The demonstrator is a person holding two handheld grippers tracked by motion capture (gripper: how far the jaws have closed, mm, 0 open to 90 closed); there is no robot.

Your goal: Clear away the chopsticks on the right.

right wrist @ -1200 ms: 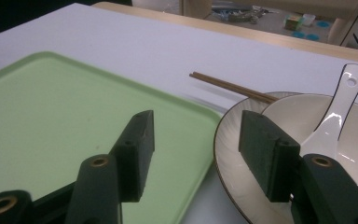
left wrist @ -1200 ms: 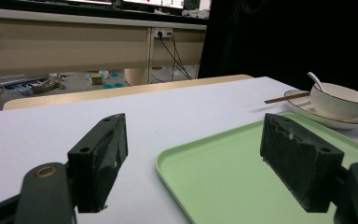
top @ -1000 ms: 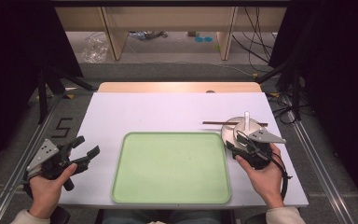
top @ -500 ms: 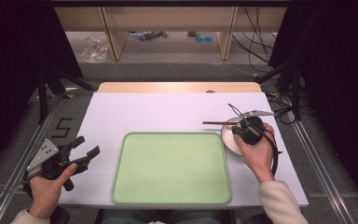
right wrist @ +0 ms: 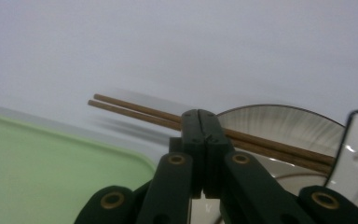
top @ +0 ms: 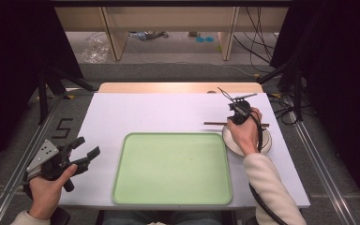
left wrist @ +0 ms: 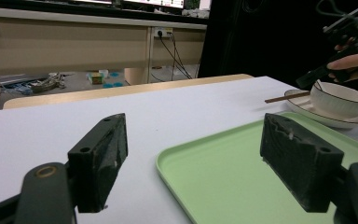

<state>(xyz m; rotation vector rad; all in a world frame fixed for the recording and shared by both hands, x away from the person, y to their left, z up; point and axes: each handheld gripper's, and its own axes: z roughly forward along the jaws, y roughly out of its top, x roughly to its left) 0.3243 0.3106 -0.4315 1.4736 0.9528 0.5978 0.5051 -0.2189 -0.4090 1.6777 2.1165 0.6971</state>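
White tabletop (top: pixel 159 115) carries a green tray (top: pixel 171 168). Left gripper (top: pixel 80 151) hovers gaping by its left edge — right gripper (right wrist: pixel 203 122), jaws pressed together, over chopsticks (right wrist: pixel 135 109) across the plate (right wrist: pixel 279 122).

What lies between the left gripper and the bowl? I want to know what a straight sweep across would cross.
The green tray lies between the left gripper and the bowl; the high view and left gripper view both show it.
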